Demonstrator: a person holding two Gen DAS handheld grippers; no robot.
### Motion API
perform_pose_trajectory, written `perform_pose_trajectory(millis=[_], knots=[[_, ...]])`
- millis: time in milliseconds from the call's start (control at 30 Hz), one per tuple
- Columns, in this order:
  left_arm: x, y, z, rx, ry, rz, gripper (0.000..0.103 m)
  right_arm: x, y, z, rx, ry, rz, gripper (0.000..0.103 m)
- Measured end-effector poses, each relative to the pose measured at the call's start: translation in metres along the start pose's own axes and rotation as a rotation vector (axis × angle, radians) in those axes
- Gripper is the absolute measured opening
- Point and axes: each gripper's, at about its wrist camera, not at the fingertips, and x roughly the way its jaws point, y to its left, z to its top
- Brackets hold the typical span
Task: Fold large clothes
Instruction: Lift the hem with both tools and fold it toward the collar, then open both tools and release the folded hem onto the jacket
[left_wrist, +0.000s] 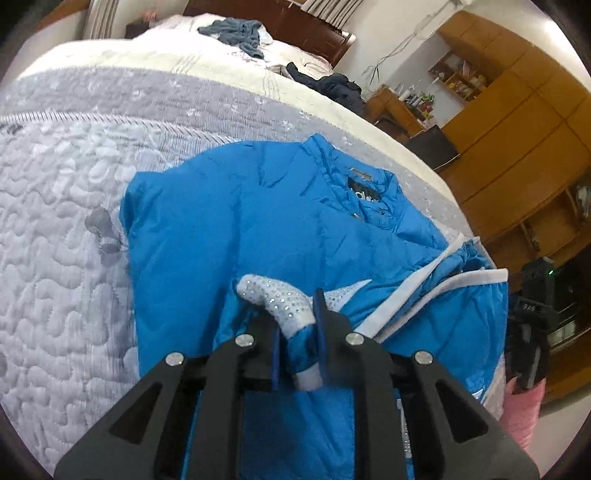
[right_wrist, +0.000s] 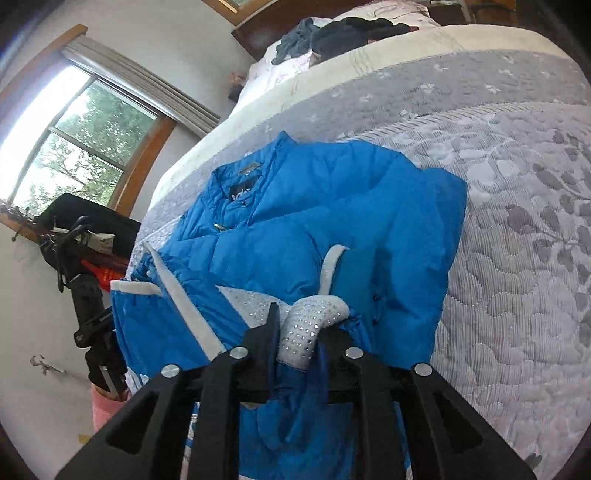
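Observation:
A bright blue puffer jacket (left_wrist: 240, 229) (right_wrist: 332, 206) lies on the bed, its collar and black label (left_wrist: 364, 194) at the far end. White trim bands cross its near part. My left gripper (left_wrist: 297, 332) is shut on a bunched fold of blue fabric and white studded trim (left_wrist: 284, 299) at the near edge. In the same way, my right gripper (right_wrist: 297, 339) is shut on a fold with studded trim (right_wrist: 314, 317). Each view shows the other gripper's black body beside the jacket's edge (left_wrist: 532, 332) (right_wrist: 96, 332), above a pink sleeve (left_wrist: 524, 410).
The grey quilted bedspread (left_wrist: 55, 221) (right_wrist: 517, 221) spreads wide around the jacket. Piles of blue-grey clothes (left_wrist: 236, 31) and dark clothes (left_wrist: 336, 86) lie at the bed's far end. Wooden cabinets (left_wrist: 517, 110) stand on one side, a window (right_wrist: 74, 147) on the other.

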Motion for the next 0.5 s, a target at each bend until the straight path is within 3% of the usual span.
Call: perform_pose_trajectory(millis=[300, 333, 433, 500], knots=[[-0.057, 0.010, -0.003, -0.042, -0.046, -0.180, 0.028, -0.045, -0.002, -0.011, -0.017, -0.061, 0.102, 0.034], [-0.061, 0.011, -0.005, -0.049, -0.051, -0.199, 0.029, -0.049, -0.002, -0.012, -0.018, -0.066, 0.106, 0.039], [-0.073, 0.016, -0.009, -0.069, -0.058, -0.235, 0.031, -0.067, 0.001, -0.016, -0.050, -0.142, 0.008, 0.075], [-0.078, 0.017, -0.011, -0.068, -0.062, -0.235, 0.032, -0.076, 0.000, -0.016, -0.070, -0.173, -0.025, 0.075]])
